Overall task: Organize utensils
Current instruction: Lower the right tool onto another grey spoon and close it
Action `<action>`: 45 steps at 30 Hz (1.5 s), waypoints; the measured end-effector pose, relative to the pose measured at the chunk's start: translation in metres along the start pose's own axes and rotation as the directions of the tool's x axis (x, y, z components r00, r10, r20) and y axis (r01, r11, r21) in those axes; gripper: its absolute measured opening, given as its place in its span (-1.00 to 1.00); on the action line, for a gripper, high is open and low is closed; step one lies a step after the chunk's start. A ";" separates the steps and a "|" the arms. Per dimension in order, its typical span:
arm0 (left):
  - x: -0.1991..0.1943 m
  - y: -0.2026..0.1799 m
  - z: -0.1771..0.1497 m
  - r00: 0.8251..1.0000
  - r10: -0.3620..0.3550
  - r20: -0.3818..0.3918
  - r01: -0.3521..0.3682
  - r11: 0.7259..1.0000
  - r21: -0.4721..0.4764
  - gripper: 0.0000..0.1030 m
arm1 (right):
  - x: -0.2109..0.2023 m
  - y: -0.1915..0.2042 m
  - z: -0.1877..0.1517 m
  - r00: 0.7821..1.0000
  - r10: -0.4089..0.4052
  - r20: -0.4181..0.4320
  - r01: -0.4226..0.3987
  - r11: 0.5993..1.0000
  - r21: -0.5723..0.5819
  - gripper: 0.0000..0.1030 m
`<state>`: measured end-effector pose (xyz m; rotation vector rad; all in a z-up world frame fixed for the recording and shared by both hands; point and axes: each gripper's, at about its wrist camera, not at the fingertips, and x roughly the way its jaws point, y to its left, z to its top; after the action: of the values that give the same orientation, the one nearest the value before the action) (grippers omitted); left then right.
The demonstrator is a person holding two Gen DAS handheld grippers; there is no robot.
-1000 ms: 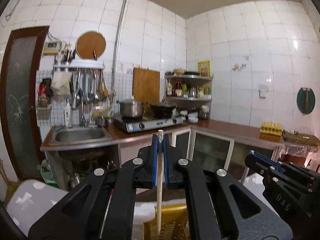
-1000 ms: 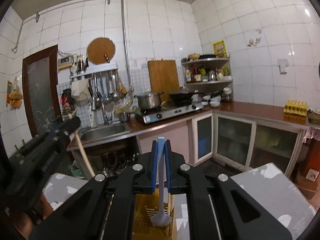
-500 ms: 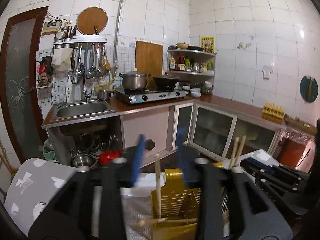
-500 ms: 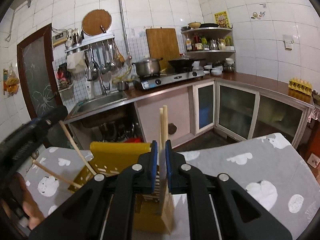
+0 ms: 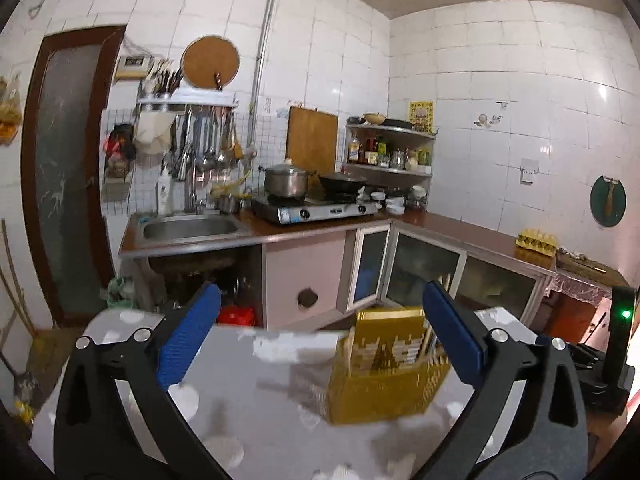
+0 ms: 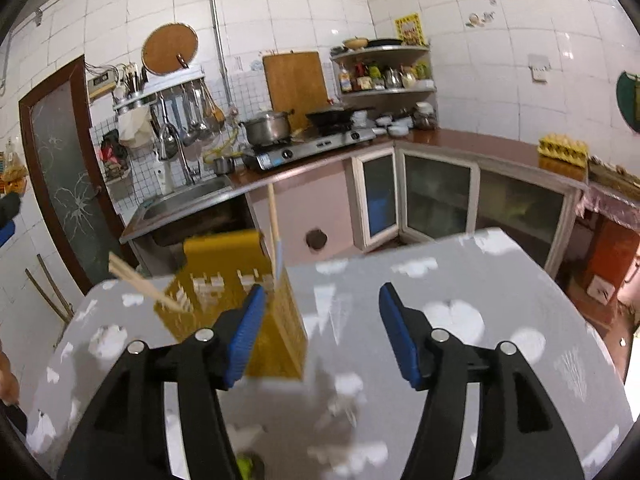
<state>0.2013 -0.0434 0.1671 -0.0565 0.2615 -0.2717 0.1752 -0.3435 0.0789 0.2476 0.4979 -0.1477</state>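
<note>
Both utensils gripped a second ago have been let go, and the left gripper (image 5: 320, 336) and right gripper (image 6: 322, 332) are now spread wide and empty above the grey spotted table (image 6: 500, 300). The yellow holder (image 6: 240, 304) is seen ahead-left of the right gripper and ahead-right of the left one, about equally near both, with a spoon handle (image 6: 274, 232) upright and chopsticks (image 6: 140, 280) leaning out leftward. Open tabletop is left to the holder's right for any further move.
</note>
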 end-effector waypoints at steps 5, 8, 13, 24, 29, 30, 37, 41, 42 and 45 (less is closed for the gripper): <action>-0.005 0.015 -0.049 0.994 0.041 -0.105 -0.040 0.999 0.007 0.90 | 0.004 -0.002 -0.051 0.995 -0.039 -0.091 0.035 0.998 -0.046 0.23; 0.002 0.025 -0.081 0.979 0.074 -0.188 -0.074 0.997 0.009 0.90 | 0.012 0.000 -0.079 0.988 -0.045 -0.150 0.036 0.997 -0.066 0.23; 0.008 0.038 -0.128 0.955 0.103 -0.278 -0.104 0.995 0.011 0.90 | 0.019 0.015 -0.115 0.972 -0.082 -0.218 0.050 0.987 -0.150 0.23; 0.021 0.038 -0.174 0.917 0.136 -0.376 -0.114 0.990 0.081 0.90 | 0.021 0.030 -0.142 0.954 -0.080 -0.287 0.021 0.979 -0.203 0.23; 0.025 0.033 -0.181 0.907 0.133 -0.399 -0.108 0.991 0.084 0.90 | 0.026 0.044 -0.150 0.945 -0.084 -0.316 0.002 0.968 -0.250 0.19; 0.025 0.032 -0.181 0.907 0.133 -0.399 -0.106 0.990 0.090 0.90 | 0.026 0.046 -0.150 0.944 -0.084 -0.320 -0.001 0.967 -0.256 0.15; 0.025 0.023 -0.179 0.904 0.123 -0.409 -0.091 0.991 0.097 0.90 | 0.041 0.068 -0.149 0.926 -0.065 -0.372 -0.054 0.952 -0.302 -0.32; 0.025 0.018 -0.180 0.900 0.117 -0.420 -0.084 0.992 0.095 0.90 | 0.049 0.076 -0.148 0.915 -0.050 -0.400 -0.086 0.945 -0.315 -0.62; 0.025 0.017 -0.180 0.899 0.113 -0.424 -0.081 0.992 0.093 0.90 | 0.049 0.076 -0.147 0.915 -0.051 -0.399 -0.087 0.943 -0.320 -0.64; 0.027 0.013 -0.181 0.894 0.105 -0.435 -0.078 0.994 0.081 0.90 | 0.053 0.068 -0.144 0.915 -0.049 -0.400 -0.077 0.953 -0.293 -0.82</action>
<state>0.1823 -0.0420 -0.0153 0.0804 0.7052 -0.1953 0.1692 -0.2435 -0.0560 -0.0250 0.9225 -0.0014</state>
